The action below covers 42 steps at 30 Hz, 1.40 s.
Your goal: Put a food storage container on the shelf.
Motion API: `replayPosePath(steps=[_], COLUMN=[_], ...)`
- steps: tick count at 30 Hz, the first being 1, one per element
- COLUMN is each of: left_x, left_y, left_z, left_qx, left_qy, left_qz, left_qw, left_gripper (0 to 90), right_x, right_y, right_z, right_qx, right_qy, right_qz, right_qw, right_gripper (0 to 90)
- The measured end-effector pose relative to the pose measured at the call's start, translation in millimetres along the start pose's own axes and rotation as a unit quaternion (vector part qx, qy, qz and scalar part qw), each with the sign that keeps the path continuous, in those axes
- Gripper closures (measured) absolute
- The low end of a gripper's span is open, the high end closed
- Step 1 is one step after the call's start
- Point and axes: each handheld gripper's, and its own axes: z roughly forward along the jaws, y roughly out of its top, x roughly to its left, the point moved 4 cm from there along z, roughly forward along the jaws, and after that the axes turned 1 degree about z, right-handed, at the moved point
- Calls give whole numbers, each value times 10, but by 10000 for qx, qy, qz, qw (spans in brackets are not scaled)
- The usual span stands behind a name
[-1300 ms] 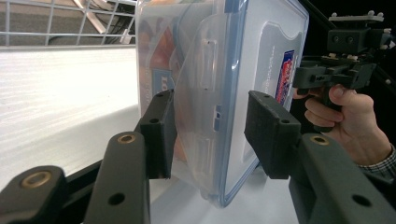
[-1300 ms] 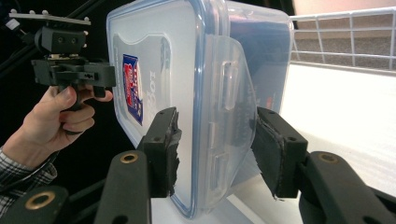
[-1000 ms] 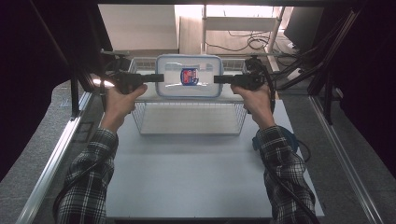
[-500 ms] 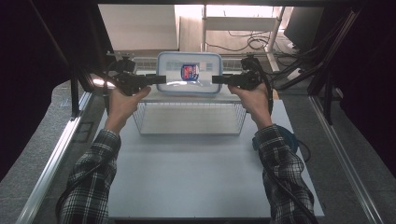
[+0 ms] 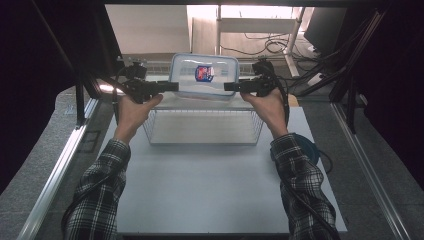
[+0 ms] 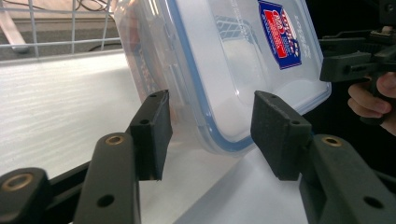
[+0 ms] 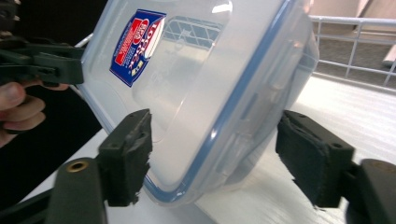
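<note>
Both jaws have just been opening, seemingly clear of the container (image 5: pixel 204 75) between them.

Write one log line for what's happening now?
left tongs open | right tongs just opening | lidded box between both, leaning on wire basket

Both forearms wear black-and-white plaid flannel sleeves, cuffs at the wrists. The left gripper (image 5: pixel 170 86) and right gripper (image 5: pixel 231 86) are matte black, each with two long flat jaws ending in blocky rectangular pads. Brass-coloured rivets and small round holes dot the jaw arms. A black cable trails back from each gripper along its sleeve.
</note>
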Motion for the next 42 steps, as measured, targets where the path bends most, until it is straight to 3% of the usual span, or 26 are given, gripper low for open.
replayPosePath(steps=[4,8,12,18,24,32,42], left_x=[-6,16,21,19,-3,-29,-106], left_y=[14,20,32,61,106,90,68], left_z=[14,24,36,50,45,55,26], left_qx=[-10,-14,-51,-66,-128,-78,82], left_qy=[76,75,64,186,587,393,484], left_qz=[3,-157,-218,-184,-16,-222,-298], left_qw=[10000,9998,9997,9996,9982,9990,9983], left_gripper=[440,412,407,388,351,355,357], right_x=[5,7,5,42,25,73,88], right_y=[9,10,21,36,53,70,61], right_z=[25,37,35,16,0,11,-12], right_qx=[14,17,-9,-99,-177,-144,-25], right_qy=[-50,-68,-424,-353,-352,-402,-395], right_qz=[71,71,-63,-212,-63,-149,-149], right_qw=[10000,10000,9991,9991,9992,9990,9991], right_gripper=[236,211,150,291,354,351,354])
